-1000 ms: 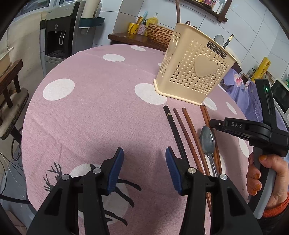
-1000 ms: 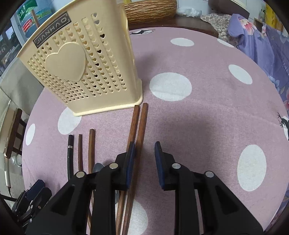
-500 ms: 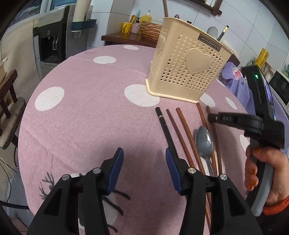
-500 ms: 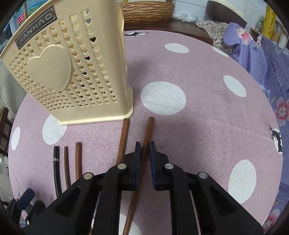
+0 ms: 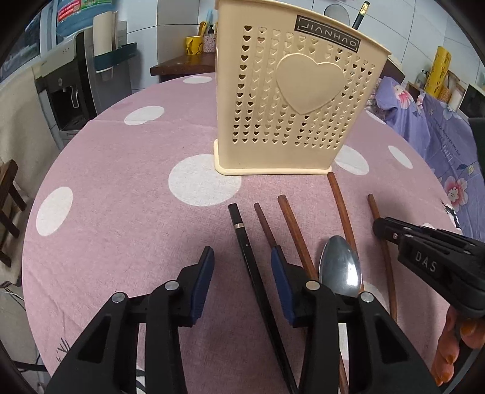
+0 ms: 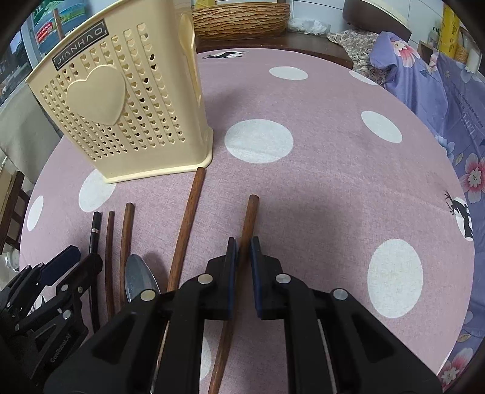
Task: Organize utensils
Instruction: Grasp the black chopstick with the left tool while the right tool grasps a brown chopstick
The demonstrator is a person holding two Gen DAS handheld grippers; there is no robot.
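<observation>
A cream perforated utensil holder point(image 5: 297, 100) with a heart stands upright on the pink dotted tablecloth point(image 5: 121, 188); it also shows in the right wrist view point(image 6: 121, 103). In front of it lie a black chopstick point(image 5: 242, 239), several brown wooden chopsticks point(image 5: 294, 233) and a metal spoon point(image 5: 341, 266). My left gripper point(image 5: 241, 272) is open, low over the black chopstick, which runs between its pads. My right gripper point(image 6: 242, 257) is shut on the rightmost brown chopstick point(image 6: 250, 215), which is pulled apart from its neighbour point(image 6: 188, 218).
A black chopstick tip point(image 5: 360, 13) sticks out of the holder. A water dispenser point(image 5: 72, 81) and a wooden shelf with cups point(image 5: 194, 57) stand behind the table. A woven basket point(image 6: 239, 16) and a floral purple cloth point(image 6: 439, 78) lie beyond the far edge.
My right gripper has closed on the rightmost brown chopstick and drawn it to the right, away from its pair. My left gripper has moved forward and right over the black chopstick.
</observation>
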